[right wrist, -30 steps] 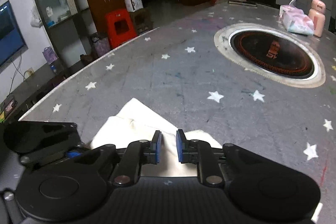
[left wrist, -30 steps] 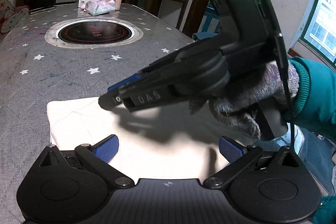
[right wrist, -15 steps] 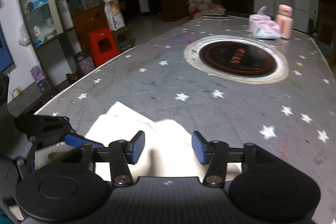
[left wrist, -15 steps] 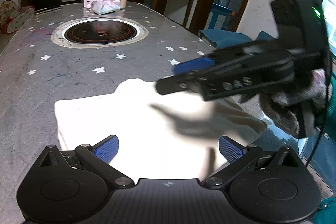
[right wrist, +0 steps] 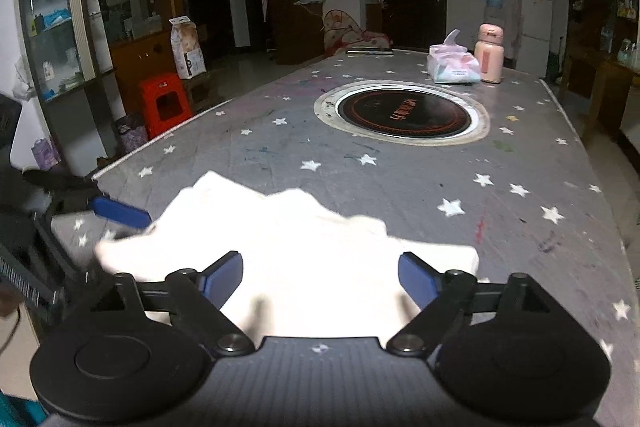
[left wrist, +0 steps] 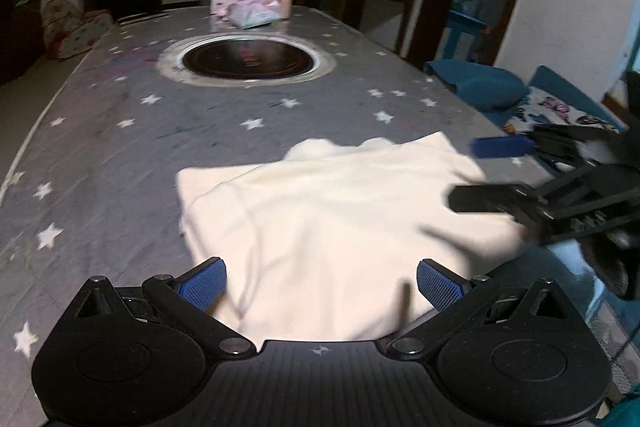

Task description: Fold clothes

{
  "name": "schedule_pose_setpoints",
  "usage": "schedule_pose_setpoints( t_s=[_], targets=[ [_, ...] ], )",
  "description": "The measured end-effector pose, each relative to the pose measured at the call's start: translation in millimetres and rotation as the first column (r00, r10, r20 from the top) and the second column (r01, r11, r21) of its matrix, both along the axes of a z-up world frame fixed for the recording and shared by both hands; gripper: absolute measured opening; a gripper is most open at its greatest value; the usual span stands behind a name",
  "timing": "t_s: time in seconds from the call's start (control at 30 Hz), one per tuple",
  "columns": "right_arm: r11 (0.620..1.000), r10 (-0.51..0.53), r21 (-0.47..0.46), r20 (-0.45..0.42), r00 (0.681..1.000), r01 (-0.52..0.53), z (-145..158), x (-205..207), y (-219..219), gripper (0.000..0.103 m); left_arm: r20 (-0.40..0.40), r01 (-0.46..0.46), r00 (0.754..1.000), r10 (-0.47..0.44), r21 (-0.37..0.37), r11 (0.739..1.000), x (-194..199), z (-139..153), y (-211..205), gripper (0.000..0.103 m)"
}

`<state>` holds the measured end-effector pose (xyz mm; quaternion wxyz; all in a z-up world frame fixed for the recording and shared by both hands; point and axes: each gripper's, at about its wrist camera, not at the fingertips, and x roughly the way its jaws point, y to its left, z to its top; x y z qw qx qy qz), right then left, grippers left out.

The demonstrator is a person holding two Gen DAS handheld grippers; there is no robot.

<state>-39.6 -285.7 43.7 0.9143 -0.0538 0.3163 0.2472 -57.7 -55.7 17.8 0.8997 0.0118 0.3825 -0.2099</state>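
Note:
A cream folded garment [left wrist: 332,227] lies on the grey star-patterned table [left wrist: 120,155] near its front edge; it also shows in the right wrist view [right wrist: 304,259]. My left gripper [left wrist: 322,285] is open and empty, just above the garment's near edge. My right gripper [right wrist: 320,281] is open and empty over the garment's near side. The right gripper also shows at the right of the left wrist view [left wrist: 492,171], with its jaws apart beside the garment's right edge. One blue pad of the left gripper's fingers [right wrist: 120,213] shows at the left of the right wrist view.
A round built-in hob [left wrist: 248,61] sits mid-table. A tissue pack [right wrist: 454,67] and a pink bottle [right wrist: 490,53] stand at the far end. A blue seat [left wrist: 480,87] stands right of the table, a red stool [right wrist: 164,103] left of it.
My right gripper has opened, let go of the garment and drawn back to the right. The garment now lies folded flat. My left gripper has stayed open.

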Motion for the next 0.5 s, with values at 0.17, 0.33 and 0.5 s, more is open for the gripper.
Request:
schedule_pose_setpoints(
  t_s=[0.17, 0.33, 0.5],
  targets=[
    [0.998, 0.000, -0.057, 0.027, 1.000, 0.002, -8.2, -21.4, 2.6, 0.095, -0.009, -0.025, 1.000, 0.026, 0.065, 0.998, 0.2, -8.6, -1.9, 0.103],
    [0.989, 0.015, -0.150, 0.046, 0.999, -0.008, -27.1, -31.3, 14.7, 0.100, -0.008, -0.027, 1.000, 0.028, 0.102, 0.994, -1.9, -16.2, -5.4, 0.103],
    [0.975, 0.040, -0.223, 0.130, 0.991, -0.010, -32.7, -44.3, 22.0, 0.103, 0.001, -0.038, 0.999, 0.038, 0.099, 0.994, -5.0, -11.3, -2.3, 0.103]
  ],
)
